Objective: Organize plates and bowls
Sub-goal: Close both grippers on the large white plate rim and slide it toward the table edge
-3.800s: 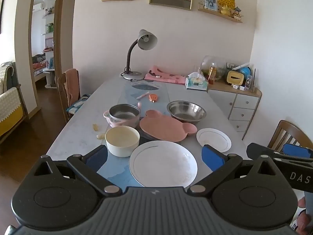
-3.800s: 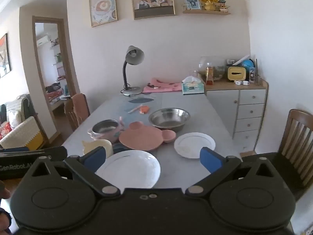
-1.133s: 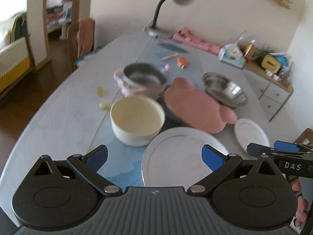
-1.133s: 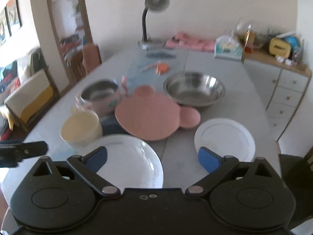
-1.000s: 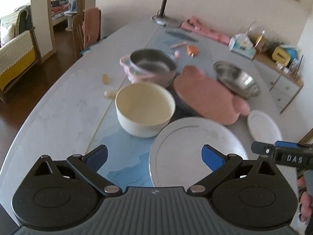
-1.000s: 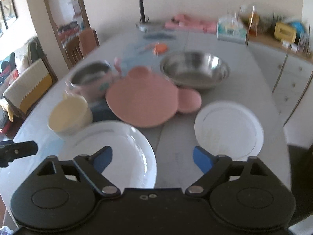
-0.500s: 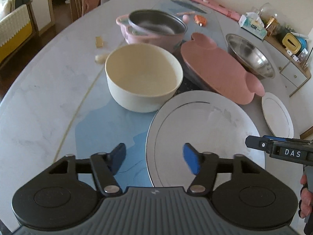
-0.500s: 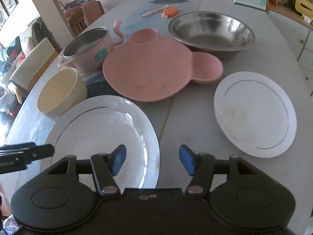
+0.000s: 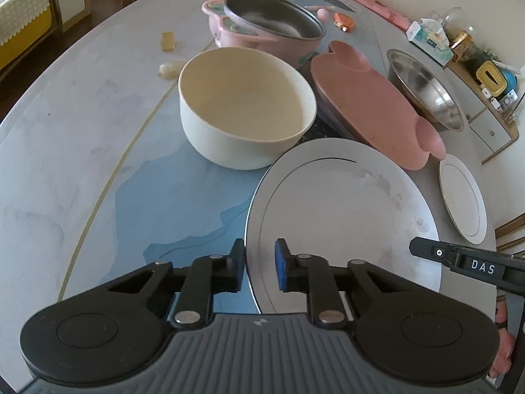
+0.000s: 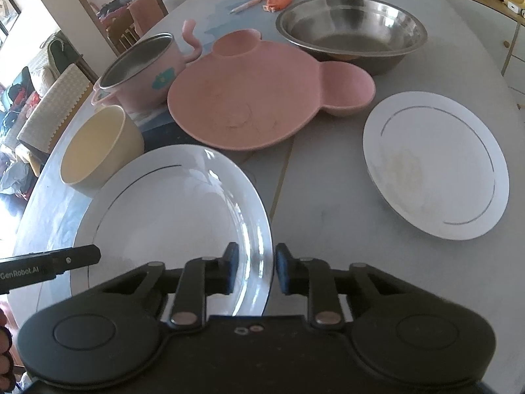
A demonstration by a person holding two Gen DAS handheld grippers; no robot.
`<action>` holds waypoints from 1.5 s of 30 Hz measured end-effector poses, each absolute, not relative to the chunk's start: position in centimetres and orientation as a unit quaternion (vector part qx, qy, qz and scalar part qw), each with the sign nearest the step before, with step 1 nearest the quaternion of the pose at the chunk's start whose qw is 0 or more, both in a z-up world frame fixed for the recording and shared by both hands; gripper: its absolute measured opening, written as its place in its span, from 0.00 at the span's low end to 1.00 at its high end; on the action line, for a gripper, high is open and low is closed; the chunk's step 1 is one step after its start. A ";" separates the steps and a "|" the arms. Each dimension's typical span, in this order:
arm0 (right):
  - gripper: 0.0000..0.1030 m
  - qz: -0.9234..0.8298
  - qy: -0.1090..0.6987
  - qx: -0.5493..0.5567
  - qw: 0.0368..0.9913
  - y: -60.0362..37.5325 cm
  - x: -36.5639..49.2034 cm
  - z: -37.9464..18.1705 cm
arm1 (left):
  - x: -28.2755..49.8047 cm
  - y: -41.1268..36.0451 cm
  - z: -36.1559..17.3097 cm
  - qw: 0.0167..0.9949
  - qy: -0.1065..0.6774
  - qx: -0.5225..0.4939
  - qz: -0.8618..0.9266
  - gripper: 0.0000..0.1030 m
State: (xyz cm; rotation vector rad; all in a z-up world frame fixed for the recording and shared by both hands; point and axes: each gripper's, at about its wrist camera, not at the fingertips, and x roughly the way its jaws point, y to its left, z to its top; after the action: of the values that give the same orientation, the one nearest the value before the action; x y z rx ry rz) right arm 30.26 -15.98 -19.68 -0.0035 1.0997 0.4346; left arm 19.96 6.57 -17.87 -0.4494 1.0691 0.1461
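Observation:
A large white plate [image 9: 341,223] [image 10: 170,210] lies on the grey table [image 9: 82,131] at the near edge. My left gripper [image 9: 261,264] straddles its left rim and my right gripper [image 10: 254,267] straddles its right rim. Both pairs of jaws are closing, with the rim pinched between the blue pads. Behind the plate stand a cream bowl [image 9: 246,108] [image 10: 95,144], a pink bear-shaped plate [image 9: 367,108] [image 10: 249,98], a pink pot with a steel liner [image 9: 269,29] and a steel bowl [image 10: 351,32]. A small white plate [image 10: 436,164] lies to the right.
Two food scraps [image 9: 168,41] lie left of the pot. An orange item [image 10: 279,1] and a pen sit farther back. A tissue box [image 9: 430,41] and a drawer cabinet [image 9: 492,131] stand at the far right. A person's fingers [image 9: 502,351] show at the right edge.
Both grippers have sunk and tilted down toward the large white plate. Their jaws went from wide apart to nearly together around its left and right rims.

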 end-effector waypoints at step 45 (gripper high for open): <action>0.11 0.234 0.525 -0.024 0.818 -2.7 20.1 -19.8 | 8.4 19.7 -17.3 0.832 0.496 -0.209 0.132 0.09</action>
State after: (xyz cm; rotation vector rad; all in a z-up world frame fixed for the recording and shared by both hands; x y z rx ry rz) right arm 20.09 -2.68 -19.77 -0.0521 1.1180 0.4975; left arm 8.44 19.69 -17.29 -0.4437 1.0520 0.2794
